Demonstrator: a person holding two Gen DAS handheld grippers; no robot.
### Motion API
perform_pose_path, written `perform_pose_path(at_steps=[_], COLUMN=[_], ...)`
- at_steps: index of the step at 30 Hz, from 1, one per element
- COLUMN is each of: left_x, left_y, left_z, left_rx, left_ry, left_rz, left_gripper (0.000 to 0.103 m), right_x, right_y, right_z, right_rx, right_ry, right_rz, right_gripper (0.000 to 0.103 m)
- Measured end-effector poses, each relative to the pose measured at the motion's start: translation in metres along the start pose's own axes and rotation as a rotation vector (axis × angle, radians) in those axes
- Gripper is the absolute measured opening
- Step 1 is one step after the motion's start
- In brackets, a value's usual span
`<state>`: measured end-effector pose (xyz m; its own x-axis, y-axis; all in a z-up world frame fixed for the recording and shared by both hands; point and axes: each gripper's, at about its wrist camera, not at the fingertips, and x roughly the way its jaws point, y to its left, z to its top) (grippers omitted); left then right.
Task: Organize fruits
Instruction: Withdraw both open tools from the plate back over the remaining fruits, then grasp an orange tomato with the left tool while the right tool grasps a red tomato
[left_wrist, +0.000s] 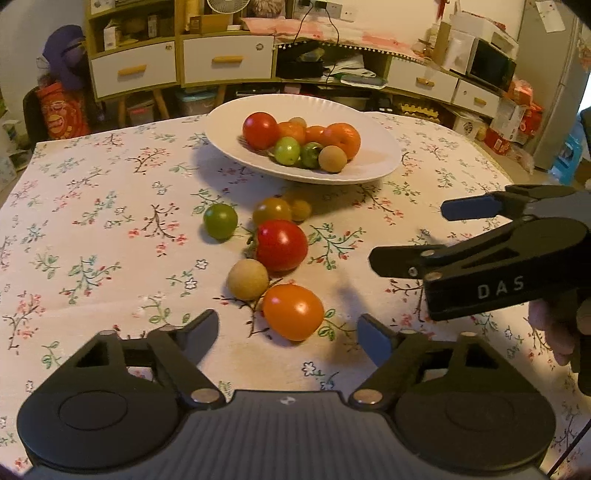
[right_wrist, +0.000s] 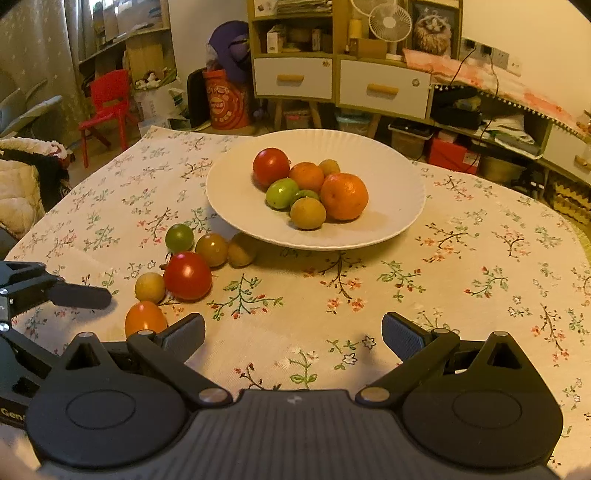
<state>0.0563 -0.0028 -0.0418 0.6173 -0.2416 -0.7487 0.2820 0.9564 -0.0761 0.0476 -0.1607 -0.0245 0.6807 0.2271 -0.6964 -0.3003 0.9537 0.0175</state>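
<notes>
The glossy orange tomato (left_wrist: 293, 311) lies just ahead of our left tongs (left_wrist: 291, 334), which gape empty; right tongs (right_wrist: 293, 332), also open, sit farther off.

White plate (right_wrist: 229, 199) — floral tablecloth (right_wrist: 461, 295)

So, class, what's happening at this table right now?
A person holds a gripper in each hand above a floral tablecloth. The left gripper hangs open over an orange tomato, not gripping it. The right gripper is open and empty. A white plate already holds several fruits; six more lie loose on the cloth.
</notes>
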Motion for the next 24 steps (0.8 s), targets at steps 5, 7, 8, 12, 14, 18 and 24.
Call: perform_pose_path(at_steps=[5, 7, 8, 12, 14, 18, 24], left_x=[0.002, 0.002, 0.002, 0.000, -0.002, -0.006, -0.008], left_y=[0.001, 0.003, 0.004, 0.007, 0.009, 0.014, 0.021], left_z=[0.000, 0.001, 0.001, 0.003, 0.004, 0.003, 0.001], left_rx=[-0.013, -0.021, -0.026, -0.033, -0.029, -0.024, -0.034], left_ry=[-0.016, -0.018, -0.019, -0.004, 0.003, 0.015, 0.029], left_rz=[-0.034, -0.043, -0.046, -0.054, -0.052, -0.036, -0.036], left_gripper=[0.041, 0.030, 0.027, 0.026, 0.026, 0.026, 0.026], right_x=[0.007, 0.010, 0.011, 0.016, 0.018, 0.024, 0.029], right_y=[0.003, 0.003, 0.004, 0.006, 0.009, 0.011, 0.015], right_z=[0.001, 0.001, 0.002, 0.003, 0.004, 0.008, 0.014], right_rx=[0.003, 0.008, 0.013, 0.024, 0.027, 0.068, 0.111], right_ry=[0.014, 0.018, 0.021, 0.019, 0.016, 0.023, 0.007], right_rz=[0.012, 0.022, 0.028, 0.056, 0.074, 0.131, 0.197], right_gripper=[0.102, 0.102, 0.101, 0.094, 0.089, 0.078, 0.067])
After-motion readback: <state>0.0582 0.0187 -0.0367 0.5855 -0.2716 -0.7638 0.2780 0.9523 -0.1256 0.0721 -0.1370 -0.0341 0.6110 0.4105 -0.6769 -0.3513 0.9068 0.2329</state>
